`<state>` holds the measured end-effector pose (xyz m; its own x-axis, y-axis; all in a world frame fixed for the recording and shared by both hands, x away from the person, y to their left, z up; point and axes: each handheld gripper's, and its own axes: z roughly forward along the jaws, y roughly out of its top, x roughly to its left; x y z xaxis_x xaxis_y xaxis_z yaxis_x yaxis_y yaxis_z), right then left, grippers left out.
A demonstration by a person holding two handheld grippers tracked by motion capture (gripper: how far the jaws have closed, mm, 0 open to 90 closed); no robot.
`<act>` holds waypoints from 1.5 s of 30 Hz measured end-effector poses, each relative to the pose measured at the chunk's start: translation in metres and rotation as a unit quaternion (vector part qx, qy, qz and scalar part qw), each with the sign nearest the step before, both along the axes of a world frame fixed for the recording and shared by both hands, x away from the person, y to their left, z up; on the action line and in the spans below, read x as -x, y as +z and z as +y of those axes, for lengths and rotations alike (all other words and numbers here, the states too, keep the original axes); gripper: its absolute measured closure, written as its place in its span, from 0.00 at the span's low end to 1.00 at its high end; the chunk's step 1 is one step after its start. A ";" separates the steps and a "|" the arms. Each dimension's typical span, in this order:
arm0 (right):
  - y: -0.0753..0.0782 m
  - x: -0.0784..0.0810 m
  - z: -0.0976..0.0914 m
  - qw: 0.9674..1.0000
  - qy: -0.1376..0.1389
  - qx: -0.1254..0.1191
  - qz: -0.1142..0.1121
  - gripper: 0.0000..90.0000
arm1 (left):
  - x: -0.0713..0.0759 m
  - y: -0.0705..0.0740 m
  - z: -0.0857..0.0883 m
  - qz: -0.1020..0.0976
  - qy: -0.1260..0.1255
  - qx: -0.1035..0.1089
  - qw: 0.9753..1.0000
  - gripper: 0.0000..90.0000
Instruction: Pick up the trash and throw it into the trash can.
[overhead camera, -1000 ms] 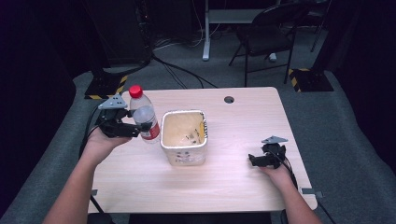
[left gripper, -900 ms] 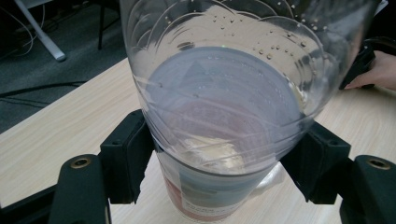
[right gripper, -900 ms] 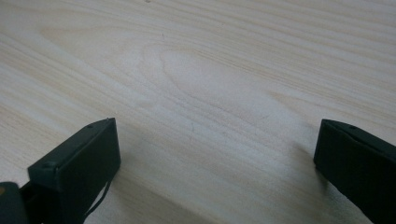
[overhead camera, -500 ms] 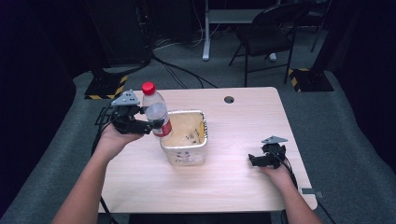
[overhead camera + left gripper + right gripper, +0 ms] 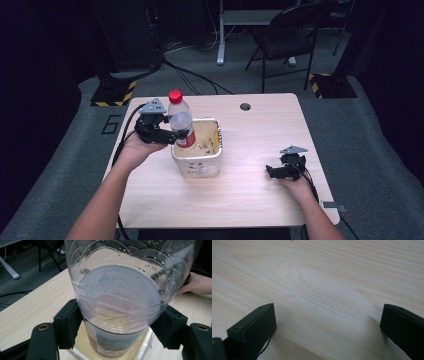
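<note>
- The left tongs (image 5: 167,134) pinch a clear plastic bottle (image 5: 181,122) with a red cap, 1 jaw on each side of its body; in the left gripper view the 2 black jaws press the bottle's (image 5: 117,302) walls, so it hangs from that grip alone.
- The bottle is upright, above the near-left rim of the foil-lined tub (image 5: 200,162), its base over the tub's opening. Gripping it by the middle keeps the base free, probably so it can be lowered inside.
- The tub stands mid-counter (image 5: 240,195); its left wall is what the bottle's base must clear on the way in.
- The right tongs (image 5: 272,172) rest on the counter at the right, well apart from the tub, jaws spread with nothing between them; the right gripper view shows bare wood (image 5: 324,285) there.
- A cable hole (image 5: 245,106) lies at the far edge; a chair (image 5: 290,35) stands beyond on the floor. Neither is in the way.
</note>
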<state>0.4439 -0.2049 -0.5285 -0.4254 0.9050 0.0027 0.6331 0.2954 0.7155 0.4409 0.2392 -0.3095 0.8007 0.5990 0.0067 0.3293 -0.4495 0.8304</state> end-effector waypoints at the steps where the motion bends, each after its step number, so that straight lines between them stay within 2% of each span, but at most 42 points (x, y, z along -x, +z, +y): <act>1: 0.000 0.000 0.000 1.000 0.000 0.000 0.000 0.00 | 0.000 -0.001 0.000 0.000 0.001 -0.004 1.000 0.33; 15: 0.000 0.000 0.000 1.000 0.000 0.000 0.000 0.00 | -0.006 -0.038 -0.007 0.007 0.010 -0.003 1.000 0.33; 21: 0.000 0.000 0.000 1.000 0.000 0.000 0.000 0.00 | -0.007 -0.049 -0.012 0.007 0.007 -0.007 1.000 0.33; 27: 0.000 0.000 0.000 1.000 0.000 -0.001 0.001 0.00 | -0.009 -0.063 -0.019 0.010 0.005 -0.002 1.000 0.33; 40: 0.000 0.000 0.000 1.000 0.002 0.001 -0.001 0.00 | -0.013 -0.076 -0.030 0.021 -0.002 -0.013 1.000 0.33; 45: 0.000 0.000 0.000 1.000 0.002 0.001 -0.001 0.00 | -0.016 -0.085 -0.034 0.037 -0.008 -0.020 0.999 0.33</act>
